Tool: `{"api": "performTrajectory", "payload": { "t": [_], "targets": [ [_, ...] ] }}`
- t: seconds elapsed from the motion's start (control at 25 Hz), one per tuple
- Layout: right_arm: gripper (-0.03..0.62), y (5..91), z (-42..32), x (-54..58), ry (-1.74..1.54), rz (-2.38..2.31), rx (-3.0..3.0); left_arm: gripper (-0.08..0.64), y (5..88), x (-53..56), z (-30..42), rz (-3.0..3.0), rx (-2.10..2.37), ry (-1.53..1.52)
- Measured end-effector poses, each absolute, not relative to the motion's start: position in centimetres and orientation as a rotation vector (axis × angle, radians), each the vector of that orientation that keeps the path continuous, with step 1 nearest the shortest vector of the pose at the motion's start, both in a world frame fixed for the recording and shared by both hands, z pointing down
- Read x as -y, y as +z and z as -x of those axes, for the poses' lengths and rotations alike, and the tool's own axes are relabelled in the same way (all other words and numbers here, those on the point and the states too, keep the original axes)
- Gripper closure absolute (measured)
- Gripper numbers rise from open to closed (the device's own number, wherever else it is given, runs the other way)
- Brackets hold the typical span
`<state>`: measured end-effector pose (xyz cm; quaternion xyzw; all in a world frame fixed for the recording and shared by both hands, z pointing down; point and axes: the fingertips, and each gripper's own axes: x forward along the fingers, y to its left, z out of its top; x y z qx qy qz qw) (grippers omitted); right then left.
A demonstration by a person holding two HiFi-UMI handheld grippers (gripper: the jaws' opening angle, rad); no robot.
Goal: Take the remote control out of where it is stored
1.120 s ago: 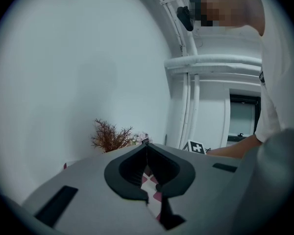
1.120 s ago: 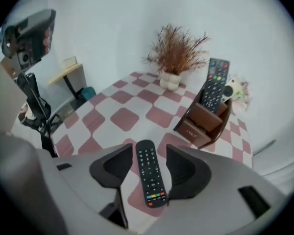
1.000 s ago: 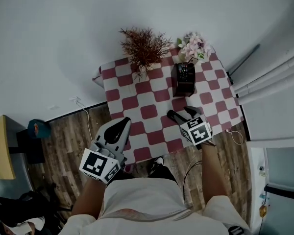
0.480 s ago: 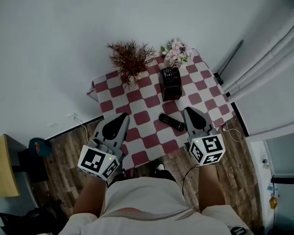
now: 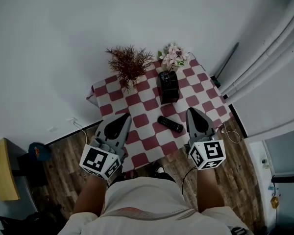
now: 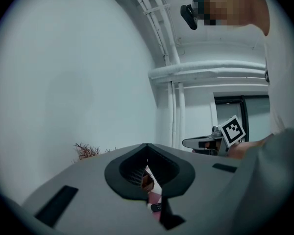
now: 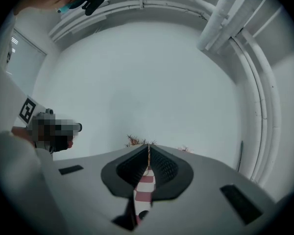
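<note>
Remote control [image 5: 170, 124] lies flat on the checkered tabletop [image 5: 147, 106], just near of the black holder [image 5: 168, 86], so removal looks done. Right hand-held gripper [image 5: 192, 112] has just been closing on nothing, and left hand-held gripper [image 5: 123, 118] is pressed together, empty. Risk: a low sweep from either could knock the remote off the near edge.

Below you, a small table [image 5: 210, 99] under a red-and-white checked cloth [image 5: 142, 112] stands against a plain white wall [image 5: 63, 43]. Dark wood-plank floor [image 5: 63, 146] runs round it. White pipes [image 5: 264, 53] slant along the wall to your right, and a yellow cabinet [image 5: 2, 175] sits at the far left. The light is soft and even.
</note>
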<state>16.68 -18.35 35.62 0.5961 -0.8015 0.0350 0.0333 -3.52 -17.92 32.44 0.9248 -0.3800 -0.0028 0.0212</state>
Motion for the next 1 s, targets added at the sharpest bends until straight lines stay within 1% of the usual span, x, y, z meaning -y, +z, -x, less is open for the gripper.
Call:
{"api": "performTrajectory", "payload": {
  "t": [0.56,0.84,0.88,0.96,1.0],
  "targets": [
    [0.568,36.3,-16.6,19.6,0.094,-1.829,2.422,0.551,32.6,18.3,4.1,-2.839,1.191,-0.035],
    [0.56,37.7,-17.2,23.9,0.048,-1.846,2.319,0.551,33.9,18.4,5.0,-2.803,1.211,-0.014],
    [0.55,38.1,-17.0,24.8,0.042,-1.839,2.309,0.551,34.2,18.5,5.3,-2.793,1.221,-0.008],
    [0.489,39.0,-16.7,26.9,0.04,-1.813,2.29,0.551,34.6,18.8,6.0,-2.77,1.245,0.003],
    [0.477,39.6,-16.5,27.9,0.04,-1.802,2.279,0.551,34.9,18.9,6.4,-2.759,1.256,0.007]
  ]
}}
